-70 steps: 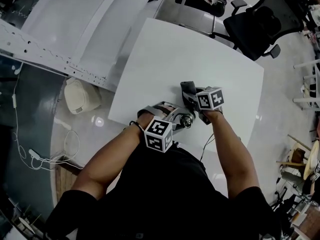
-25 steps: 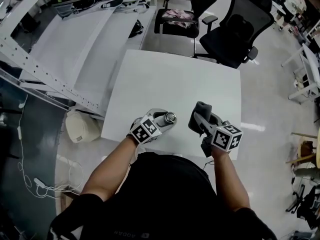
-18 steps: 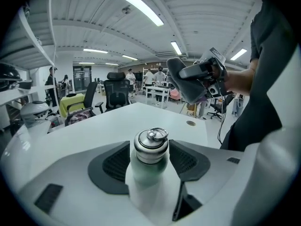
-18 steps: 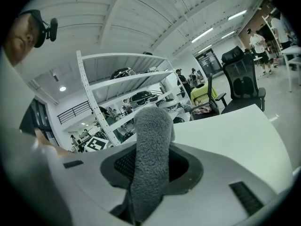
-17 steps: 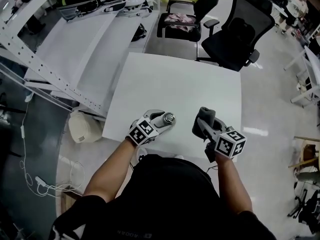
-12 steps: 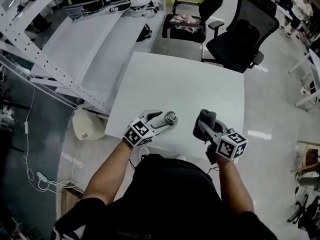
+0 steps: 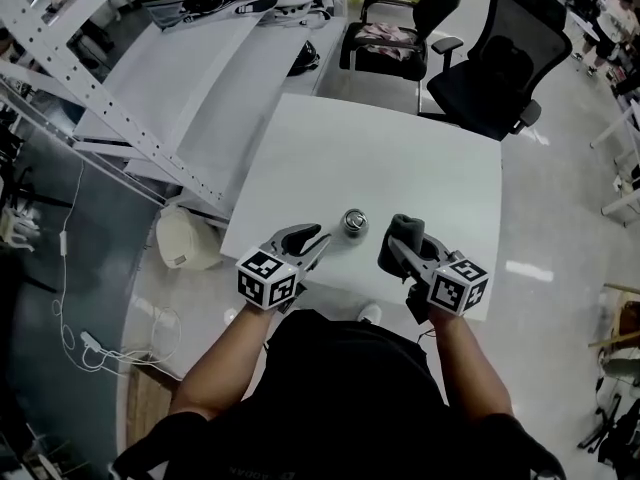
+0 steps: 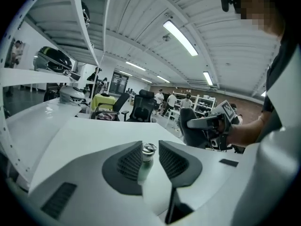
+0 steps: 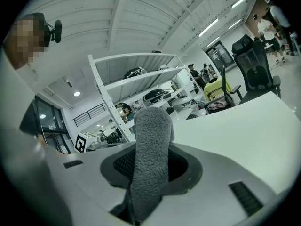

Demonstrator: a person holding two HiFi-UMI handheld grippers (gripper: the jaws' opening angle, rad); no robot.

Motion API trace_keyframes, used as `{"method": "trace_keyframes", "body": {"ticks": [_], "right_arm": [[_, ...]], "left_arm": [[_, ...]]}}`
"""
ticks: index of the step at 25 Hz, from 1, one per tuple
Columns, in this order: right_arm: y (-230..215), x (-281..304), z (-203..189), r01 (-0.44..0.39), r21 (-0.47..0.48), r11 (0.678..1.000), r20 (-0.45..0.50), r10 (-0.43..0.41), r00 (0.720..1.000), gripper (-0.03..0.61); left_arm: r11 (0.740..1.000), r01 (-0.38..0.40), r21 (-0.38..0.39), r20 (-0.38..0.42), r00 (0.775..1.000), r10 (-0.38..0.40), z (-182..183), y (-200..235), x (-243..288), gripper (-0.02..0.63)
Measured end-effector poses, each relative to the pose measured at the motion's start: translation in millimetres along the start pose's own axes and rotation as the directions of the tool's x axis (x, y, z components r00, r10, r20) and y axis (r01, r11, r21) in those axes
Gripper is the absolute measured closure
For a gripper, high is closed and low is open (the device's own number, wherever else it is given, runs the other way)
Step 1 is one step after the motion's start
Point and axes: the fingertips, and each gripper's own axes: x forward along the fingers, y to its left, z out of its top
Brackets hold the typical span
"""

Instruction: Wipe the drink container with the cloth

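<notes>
The drink container (image 7: 353, 223) is now standing upright and free on the white table (image 7: 400, 158), near its 6 o'clock edge. A second ago it was lying tilted in the left gripper (image 7: 312, 241). That gripper is now sitting back toward 7 o'clock of the container, with a bare strip of table between its tips and the metal body. Its jaws have just been closing partway and are standing apart with nothing pressed between the pads. In the left gripper view the container (image 8: 147, 150) is showing through the gap, beyond the tips rather than inside them.

The right gripper (image 7: 398, 253) is staying clamped on the grey cloth (image 7: 402, 230), as in the earlier frames. The cloth is sticking up past its tips, just at 3 o'clock of the container and not touching it. In the right gripper view the cloth (image 9: 150, 159) is filling the space between the jaws, pinched at its lower end and standing roughly upright.
</notes>
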Motion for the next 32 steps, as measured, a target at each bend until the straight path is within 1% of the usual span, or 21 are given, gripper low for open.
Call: {"method": "trace_keyframes", "body": {"ticks": [1, 2, 4, 6, 7, 9, 11, 14, 17, 20, 23, 25, 29, 32], "right_arm": [[6, 0, 2, -0.003, 0.004, 1.000, 0.024, 0.003, 1.000, 0.462], [11, 0, 2, -0.001, 0.008, 1.000, 0.046, 0.001, 0.999, 0.462], [23, 0, -2, 0.014, 0.012, 1.000, 0.078, -0.015, 0.997, 0.462], [37, -3, -7, 0.043, 0.001, 0.999, 0.101, -0.043, 0.994, 0.463], [45, -4, -9, 0.064, -0.007, 0.998, 0.113, -0.062, 0.992, 0.463], [61, -6, -15, 0.106, -0.015, 0.994, 0.138, -0.103, 0.985, 0.463], [81, -6, -24, 0.144, -0.011, 0.990, 0.158, -0.140, 0.977, 0.463], [111, -7, -44, 0.180, 0.004, 0.984, 0.179, -0.178, 0.968, 0.463], [142, -5, -69, 0.191, 0.007, 0.982, 0.161, -0.189, 0.969, 0.463], [174, -4, -92, 0.197, -0.023, 0.980, 0.125, -0.192, 0.973, 0.463], [197, -10, -111, 0.250, -0.070, 0.966, 0.107, -0.242, 0.964, 0.463], [210, -15, -119, 0.275, -0.081, 0.958, 0.107, -0.266, 0.958, 0.463], [232, -26, -130, 0.252, -0.051, 0.966, 0.124, -0.245, 0.962, 0.463], [242, -34, -136, 0.244, -0.059, 0.968, 0.134, -0.235, 0.963, 0.463]], "left_arm": [[1.000, -0.002, 0.010, 0.005, 1.000, 0.002, 2, 0, -5, 0.537], [1.000, 0.002, 0.030, 0.008, 1.000, -0.002, 5, -1, -10, 0.580], [0.996, 0.014, 0.085, -0.003, 1.000, -0.014, 8, -6, -19, 0.595], [0.993, 0.016, 0.115, -0.039, 0.999, -0.011, 6, -9, -27, 0.597], [0.993, 0.015, 0.113, -0.058, 0.998, -0.009, 5, -10, -33, 0.597], [0.996, 0.029, 0.084, -0.085, 0.996, -0.021, 0, -11, -48, 0.598], [0.997, 0.056, 0.053, -0.099, 0.994, -0.051, -7, -14, -71, 0.598], [0.996, 0.082, 0.038, -0.111, 0.991, -0.077, -23, -17, -104, 0.598], [0.992, 0.124, 0.010, -0.089, 0.989, -0.122, -33, -22, -135, 0.597], [0.986, 0.168, -0.005, -0.060, 0.984, -0.168, -39, -30, -161, 0.597], [0.980, 0.196, 0.019, -0.090, 0.977, -0.194, -49, -39, -177, 0.597], [0.976, 0.217, 0.031, -0.101, 0.972, -0.213, -53, -45, -185, 0.597], [0.974, 0.224, 0.047, -0.086, 0.972, -0.219, -54, -54, -194, 0.597], [0.966, 0.252, 0.055, -0.077, 0.966, -0.247, -54, -66, -198, 0.597]]}}
